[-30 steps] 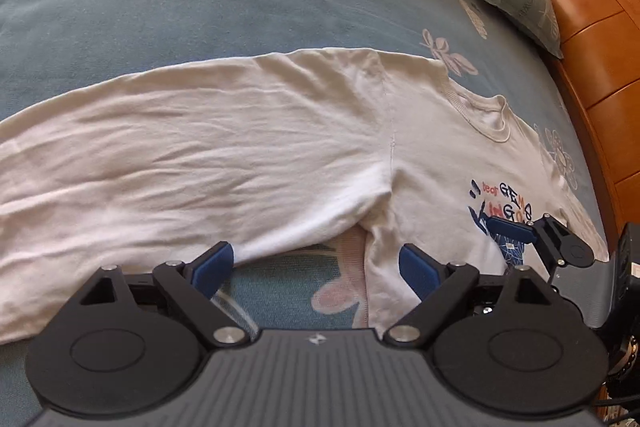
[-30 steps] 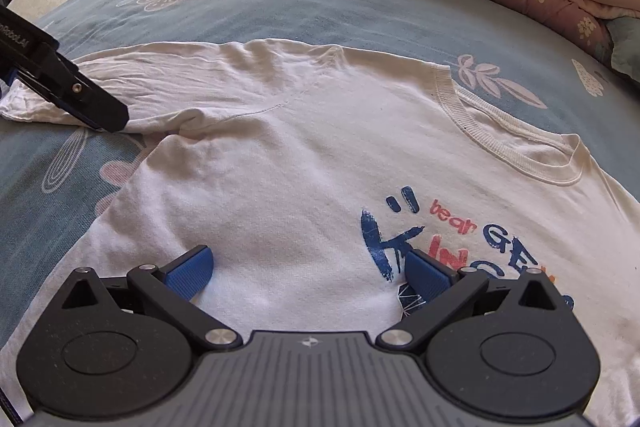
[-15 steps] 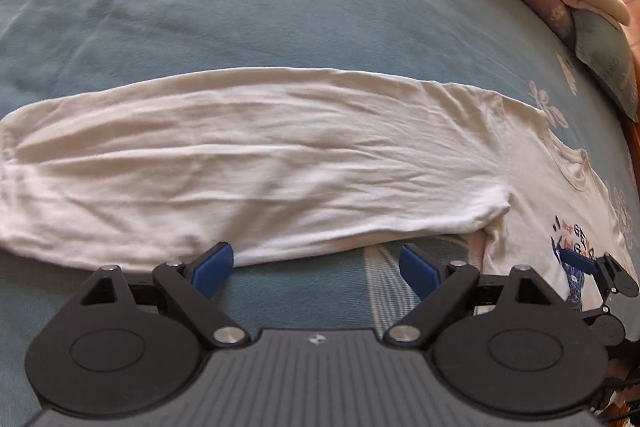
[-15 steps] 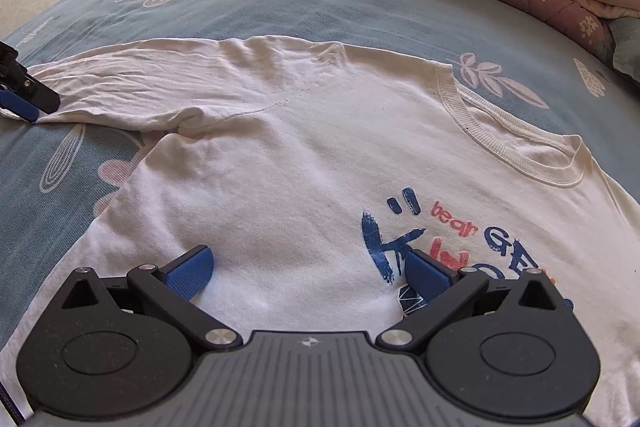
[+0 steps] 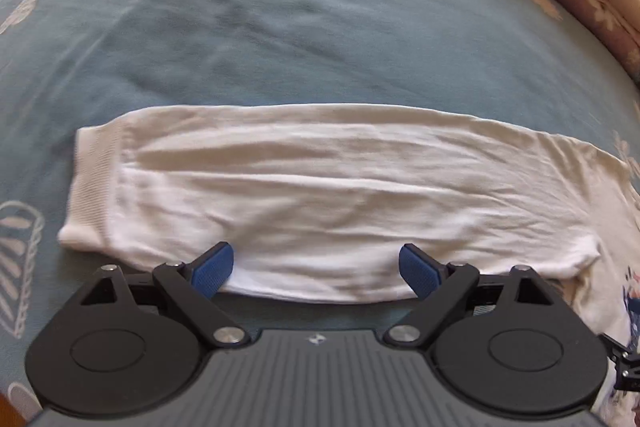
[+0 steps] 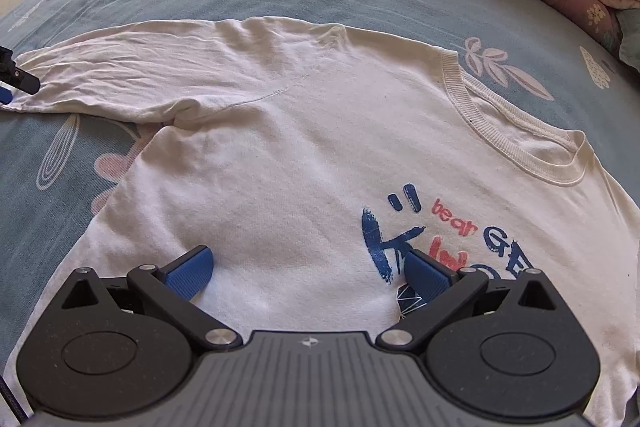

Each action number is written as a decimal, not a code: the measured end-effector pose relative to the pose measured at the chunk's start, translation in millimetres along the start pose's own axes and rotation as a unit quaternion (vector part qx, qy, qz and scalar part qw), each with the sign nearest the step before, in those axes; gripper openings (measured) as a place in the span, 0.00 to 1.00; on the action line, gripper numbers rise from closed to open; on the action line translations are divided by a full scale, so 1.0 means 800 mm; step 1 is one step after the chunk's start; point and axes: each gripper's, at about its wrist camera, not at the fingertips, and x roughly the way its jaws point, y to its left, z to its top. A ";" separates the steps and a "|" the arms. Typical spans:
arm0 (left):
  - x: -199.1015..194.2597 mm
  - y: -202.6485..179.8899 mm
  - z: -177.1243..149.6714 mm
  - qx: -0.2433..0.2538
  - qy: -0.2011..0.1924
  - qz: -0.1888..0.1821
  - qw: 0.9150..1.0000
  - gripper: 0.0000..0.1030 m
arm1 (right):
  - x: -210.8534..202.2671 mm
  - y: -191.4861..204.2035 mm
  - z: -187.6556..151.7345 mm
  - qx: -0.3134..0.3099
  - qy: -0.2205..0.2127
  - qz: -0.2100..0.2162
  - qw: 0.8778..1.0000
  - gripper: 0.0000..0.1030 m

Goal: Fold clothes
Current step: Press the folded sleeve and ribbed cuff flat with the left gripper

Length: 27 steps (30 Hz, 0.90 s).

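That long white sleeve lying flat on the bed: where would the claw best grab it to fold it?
Probably at the ribbed cuff, coming in low from the sleeve's near edge. The cuff is the free end and thicker than the rest, so it should pinch cleanly and carry the whole sleeve over the shirt. The left claw is open at mid-sleeve now.

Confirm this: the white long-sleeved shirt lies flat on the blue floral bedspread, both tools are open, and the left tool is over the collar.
Not the collar. The left wrist view shows the left tool open over the sleeve, near its cuff. The rest holds.
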 end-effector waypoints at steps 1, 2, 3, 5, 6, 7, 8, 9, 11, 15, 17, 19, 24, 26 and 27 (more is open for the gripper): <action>-0.004 0.010 0.006 -0.016 -0.006 -0.016 1.000 0.86 | 0.001 0.000 0.001 -0.001 0.003 -0.001 1.000 1.00; -0.009 0.014 0.012 -0.019 -0.017 -0.030 0.999 0.87 | 0.001 0.001 0.003 -0.002 0.007 -0.001 1.000 1.00; -0.010 0.010 0.017 -0.010 -0.023 -0.045 0.999 0.87 | 0.002 0.002 0.003 -0.001 0.008 -0.002 1.000 1.00; -0.007 0.000 0.025 0.015 -0.028 -0.076 0.997 0.87 | 0.004 0.003 0.004 0.002 0.008 -0.004 1.000 1.00; -0.003 -0.003 0.024 0.024 -0.025 -0.078 0.996 0.87 | 0.004 0.004 0.004 0.003 0.009 -0.006 1.000 1.00; 0.001 -0.005 0.023 0.031 -0.022 -0.077 0.996 0.87 | 0.004 0.005 0.005 0.003 0.010 -0.007 1.000 1.00; 0.006 -0.007 0.022 0.038 -0.019 -0.076 0.996 0.87 | 0.004 0.005 0.005 0.004 0.011 -0.008 1.000 1.00; 0.007 0.003 0.017 0.034 -0.020 -0.061 0.997 0.87 | 0.004 0.005 0.007 0.005 0.016 -0.008 1.000 1.00; 0.004 0.026 0.007 0.015 -0.026 -0.022 0.999 0.87 | 0.006 0.004 0.010 0.005 0.025 -0.007 1.000 1.00; -0.012 0.049 0.009 -0.009 -0.040 0.016 0.999 0.86 | 0.008 0.003 0.012 0.002 0.032 -0.004 0.999 1.00; -0.017 0.039 0.016 0.007 -0.057 0.012 0.998 0.86 | 0.009 0.003 0.013 0.002 0.034 -0.004 0.999 1.00; -0.020 0.024 0.022 0.030 -0.073 0.006 0.997 0.87 | 0.009 0.004 0.014 0.002 0.037 -0.006 0.999 1.00; 0.013 -0.015 0.031 0.098 -0.089 0.021 0.991 0.87 | 0.010 0.005 0.017 0.003 0.044 -0.009 0.999 1.00; 0.030 -0.003 0.034 0.068 -0.073 0.041 0.994 0.87 | 0.010 0.005 0.017 0.004 0.046 -0.008 0.999 1.00; 0.032 0.005 0.035 0.057 -0.082 0.049 0.994 0.89 | 0.010 0.005 0.018 0.003 0.047 -0.008 0.999 1.00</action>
